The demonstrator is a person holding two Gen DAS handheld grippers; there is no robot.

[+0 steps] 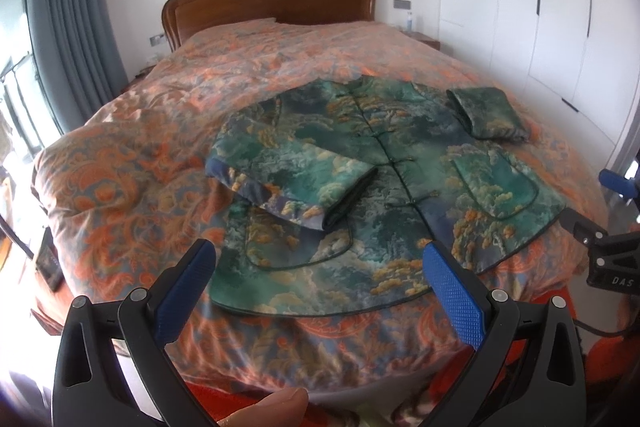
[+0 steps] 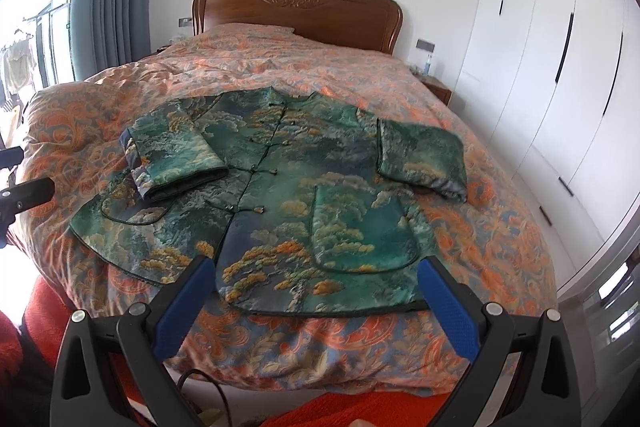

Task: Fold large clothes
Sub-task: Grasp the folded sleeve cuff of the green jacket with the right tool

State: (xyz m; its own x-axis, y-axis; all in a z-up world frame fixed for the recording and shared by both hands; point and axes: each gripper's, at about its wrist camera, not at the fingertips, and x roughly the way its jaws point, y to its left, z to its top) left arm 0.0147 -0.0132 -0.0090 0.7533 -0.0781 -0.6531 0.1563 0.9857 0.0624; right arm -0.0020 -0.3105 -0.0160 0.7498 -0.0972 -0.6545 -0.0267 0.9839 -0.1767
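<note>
Item 1. Left gripper (image 1: 318, 259): black plastic frame, two blue textured pads. We found its jaws spread wide and holding nothing, hovering off the foot of the bed. A fingertip showed at the bottom edge of its view.

Item 2. Right gripper (image 2: 316, 277): same build. Its jaws likewise stood wide apart and empty, poised just short of the garment's hem.

Item 3. Green padded jacket with a pine-and-cloud print and dark piping (image 2: 304, 195): it lay flat, front up and fastened, on the near half of the bed. Its long axis ran from the hem, nearest both grippers, away to the collar, toward the headboard. One sleeve (image 1: 296, 183) was folded in across the chest on our left side; the other sleeve (image 2: 424, 159) was doubled back but lay outside the body on our right. We judged the right gripper the nearer to that outlying sleeve, and the coming move to turn on carrying it inward over the front. The fabric looked thick and quilted with a satin sheen, likely to hold a soft rather than sharp crease.

Item 4. Orange and grey-blue floral quilt (image 2: 500, 227): puffy, rumpled, yielding underneath.

Item 5. Carved brown wooden headboard (image 2: 296, 11), well beyond the jacket.
</note>
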